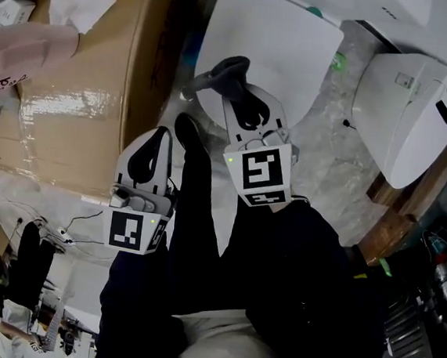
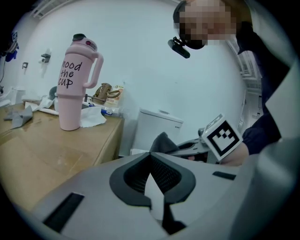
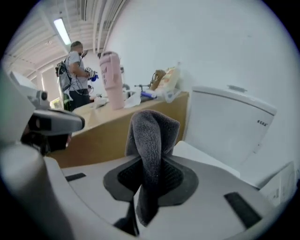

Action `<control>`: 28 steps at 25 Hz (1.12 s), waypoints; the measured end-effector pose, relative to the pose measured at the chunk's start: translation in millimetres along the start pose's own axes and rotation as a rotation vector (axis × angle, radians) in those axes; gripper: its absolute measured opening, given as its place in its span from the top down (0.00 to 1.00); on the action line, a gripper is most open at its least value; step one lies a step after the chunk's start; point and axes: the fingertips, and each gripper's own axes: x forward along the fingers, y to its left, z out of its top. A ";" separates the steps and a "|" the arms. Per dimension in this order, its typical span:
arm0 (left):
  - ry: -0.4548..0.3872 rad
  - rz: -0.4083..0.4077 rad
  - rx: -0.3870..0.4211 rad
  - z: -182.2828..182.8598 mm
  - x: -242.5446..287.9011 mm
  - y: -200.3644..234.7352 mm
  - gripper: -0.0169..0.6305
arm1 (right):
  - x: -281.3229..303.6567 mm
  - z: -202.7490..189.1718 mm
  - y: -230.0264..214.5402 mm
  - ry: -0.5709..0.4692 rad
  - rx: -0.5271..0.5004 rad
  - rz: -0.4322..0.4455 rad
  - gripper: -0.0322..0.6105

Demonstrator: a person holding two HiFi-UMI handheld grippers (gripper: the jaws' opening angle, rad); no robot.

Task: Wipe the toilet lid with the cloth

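Note:
The white toilet lid [image 1: 275, 49] lies shut at the top middle of the head view; it also shows as a white edge [image 3: 206, 157] below the tank [image 3: 229, 122]. A grey fleecy cloth [image 1: 227, 74] hangs over the lid's near edge, and my right gripper [image 1: 243, 97] is shut on it. In the right gripper view the cloth [image 3: 152, 140] stands folded between the jaws. My left gripper [image 1: 161, 134] is held lower left, off the lid, beside the counter. Its jaws [image 2: 151, 155] are shut with nothing in them. From there the cloth [image 2: 162, 140] shows just ahead.
A wooden counter [image 1: 81, 105] runs along the left with a pink cup [image 2: 75, 82], tissues [image 1: 81, 3] and small items. Another white toilet unit [image 1: 407, 105] stands at the right. My dark-clad legs [image 1: 276, 282] fill the lower middle. A person [image 3: 77, 75] stands far off.

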 end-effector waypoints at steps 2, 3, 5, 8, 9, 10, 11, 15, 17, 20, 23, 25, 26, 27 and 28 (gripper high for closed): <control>-0.007 -0.008 0.005 3.4 5.6 -4.9 0.95 | -19.6 11.8 -2.5 -0.069 0.057 -0.014 0.84; -0.015 -0.015 0.008 6.0 8.7 -7.5 0.95 | -28.0 16.2 -3.2 -0.103 0.083 -0.022 0.84; -0.025 -0.032 0.018 10.6 13.4 -12.0 0.95 | -41.7 22.1 -2.8 -0.162 0.122 -0.037 0.84; -0.022 -0.038 0.031 13.3 16.8 -13.6 0.95 | -54.1 24.6 1.6 -0.202 0.116 -0.049 0.84; -0.008 -0.038 0.034 11.3 16.9 -13.9 0.95 | -56.5 24.2 3.0 -0.209 0.110 -0.052 0.84; 0.008 -0.039 0.036 9.0 17.0 -14.6 0.95 | -58.6 23.3 3.6 -0.213 0.109 -0.056 0.84; 0.020 -0.040 0.039 7.3 17.5 -15.7 0.95 | -60.5 22.2 3.3 -0.214 0.115 -0.060 0.84; 0.018 -0.043 0.038 7.9 22.1 -20.0 0.95 | -65.6 18.3 -3.5 -0.220 0.144 -0.077 0.84; -0.003 -0.045 0.037 10.8 24.2 -21.3 0.95 | -65.4 14.4 -6.9 -0.214 0.160 -0.084 0.84; -0.024 -0.049 0.033 14.6 27.9 -24.2 0.95 | -66.0 11.5 -12.6 -0.217 0.178 -0.096 0.84; 0.000 -0.048 0.035 9.1 28.1 -24.0 0.95 | -66.7 11.1 -14.1 -0.220 0.173 -0.100 0.84; 0.009 -0.049 0.038 7.7 28.3 -23.7 0.95 | -66.9 10.7 -13.8 -0.221 0.174 -0.101 0.84; 0.009 -0.050 0.039 7.6 28.7 -23.6 0.95 | -67.0 10.3 -13.8 -0.221 0.176 -0.101 0.84; 0.007 -0.049 0.039 7.5 29.0 -23.4 0.95 | -67.2 10.0 -13.9 -0.222 0.177 -0.103 0.84; 0.004 -0.048 0.039 7.4 29.2 -23.2 0.95 | -67.4 9.8 -13.9 -0.223 0.179 -0.104 0.84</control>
